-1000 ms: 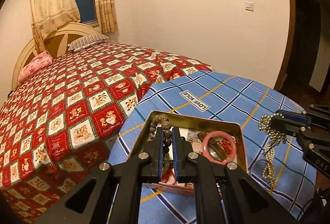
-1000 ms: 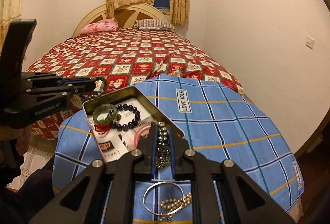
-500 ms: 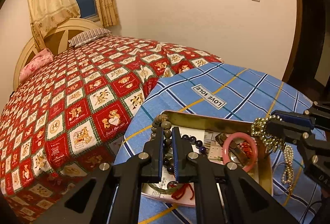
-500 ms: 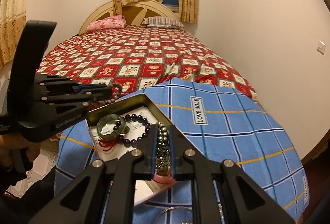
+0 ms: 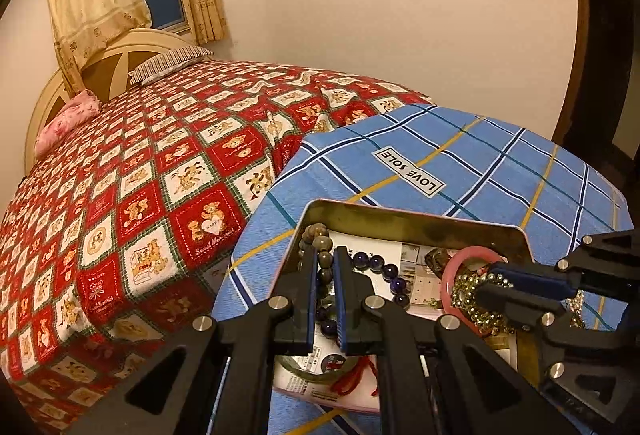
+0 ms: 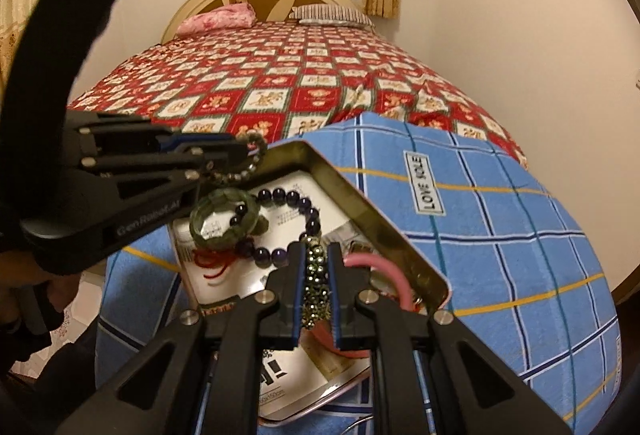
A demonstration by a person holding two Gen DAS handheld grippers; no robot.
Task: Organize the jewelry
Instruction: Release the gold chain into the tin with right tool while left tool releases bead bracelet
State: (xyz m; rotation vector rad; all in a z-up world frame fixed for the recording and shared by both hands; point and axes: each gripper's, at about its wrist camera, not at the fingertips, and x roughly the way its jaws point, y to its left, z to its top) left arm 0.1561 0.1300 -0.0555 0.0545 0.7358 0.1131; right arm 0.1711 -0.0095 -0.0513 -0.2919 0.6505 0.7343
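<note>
Left gripper [image 5: 324,255] pinching brown bead bracelet [image 5: 320,241] over the near-left corner of the metal tin [image 5: 400,213]; lower beads hidden behind fingers. Right gripper [image 6: 316,255] clamped on gold bead chain [image 6: 316,275] above the tin's right end; chain's tail cut off below. Inside: purple bead bracelet [image 6: 288,195], green bangle [image 6: 218,213], pink bangle [image 5: 472,255] partly covered. Printed paper underneath, text unreadable.

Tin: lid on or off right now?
Off. The tin sits open on the blue checked cloth; a purple bead bracelet, green bangle and pink bangle lie exposed inside. No lid in view.
</note>
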